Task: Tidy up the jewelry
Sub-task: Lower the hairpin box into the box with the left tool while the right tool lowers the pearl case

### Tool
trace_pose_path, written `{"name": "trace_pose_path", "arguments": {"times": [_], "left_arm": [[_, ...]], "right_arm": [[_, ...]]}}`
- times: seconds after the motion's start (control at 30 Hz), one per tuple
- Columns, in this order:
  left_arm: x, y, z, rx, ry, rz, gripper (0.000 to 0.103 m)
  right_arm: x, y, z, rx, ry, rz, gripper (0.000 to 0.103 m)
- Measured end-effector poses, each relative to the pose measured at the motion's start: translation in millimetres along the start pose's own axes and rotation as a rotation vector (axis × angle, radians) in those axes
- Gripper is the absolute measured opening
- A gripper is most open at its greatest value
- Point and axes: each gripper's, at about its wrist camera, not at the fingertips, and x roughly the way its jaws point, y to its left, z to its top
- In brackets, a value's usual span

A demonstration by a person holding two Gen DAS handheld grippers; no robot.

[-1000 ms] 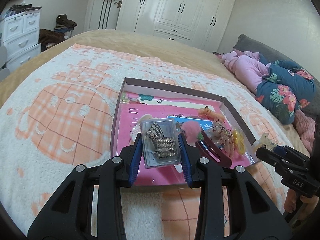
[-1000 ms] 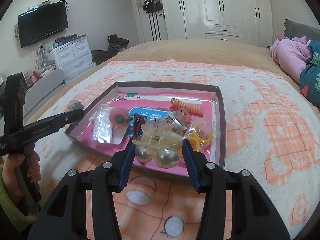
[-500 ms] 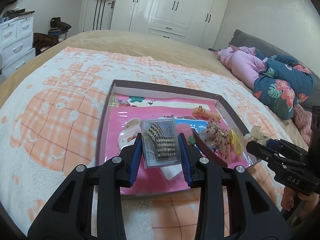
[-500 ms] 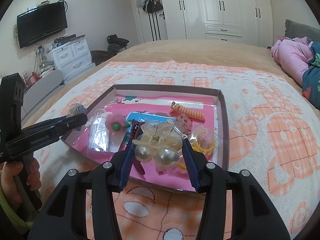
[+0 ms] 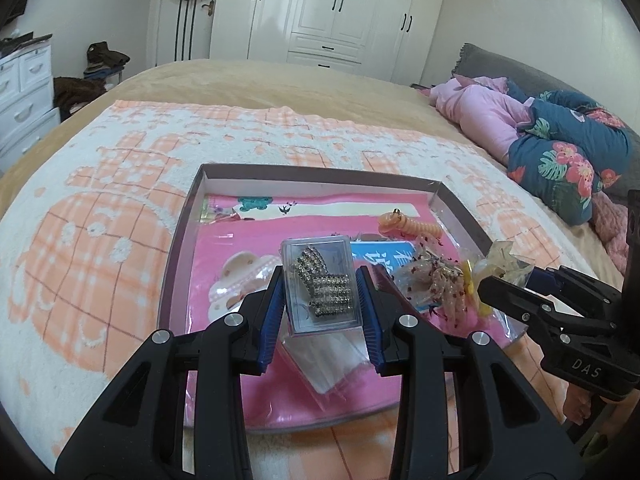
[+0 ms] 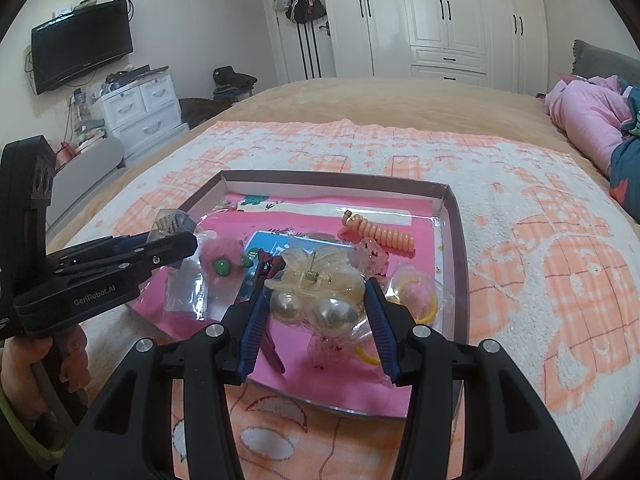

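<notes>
A shallow brown box (image 5: pixel 182 236) with a pink lining lies on the bed; it also shows in the right wrist view (image 6: pixel 454 216). My left gripper (image 5: pixel 320 284) is shut on a clear case of rhinestone clips (image 5: pixel 320 284) and holds it above the box's near part. My right gripper (image 6: pixel 316 292) is shut on a bagged pearl butterfly hair claw (image 6: pixel 316 292) above the box's near edge. In the box lie an orange coil hair tie (image 6: pixel 380 232), a pink pompom (image 6: pixel 222 256), a yellow ring in a bag (image 6: pixel 412 296), a dark red clip (image 6: pixel 268 344) and a white scalloped clip (image 5: pixel 236 280).
The box sits on a white and orange blanket (image 5: pixel 100 240) over a beige bed. Pink and blue floral bedding (image 5: pixel 560 152) is piled at the right. White wardrobes (image 6: pixel 440 16), a white drawer unit (image 6: pixel 140 108) and a wall TV (image 6: pixel 80 44) stand beyond the bed.
Both grippers have moved forward over the box with their items still held. The box now sits nearer and more centred in both views.
</notes>
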Motion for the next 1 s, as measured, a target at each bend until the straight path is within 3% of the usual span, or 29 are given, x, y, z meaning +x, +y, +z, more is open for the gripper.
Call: {"name": "trace_pose_path", "arguments": {"times": [1.0], "left_arm": [[58.4,9.6,22.9,0.008,0.057,0.008,0.027]], "right_arm": [[66.7,0.9,17.7,0.002,0.077,0.009,0.046]]}}
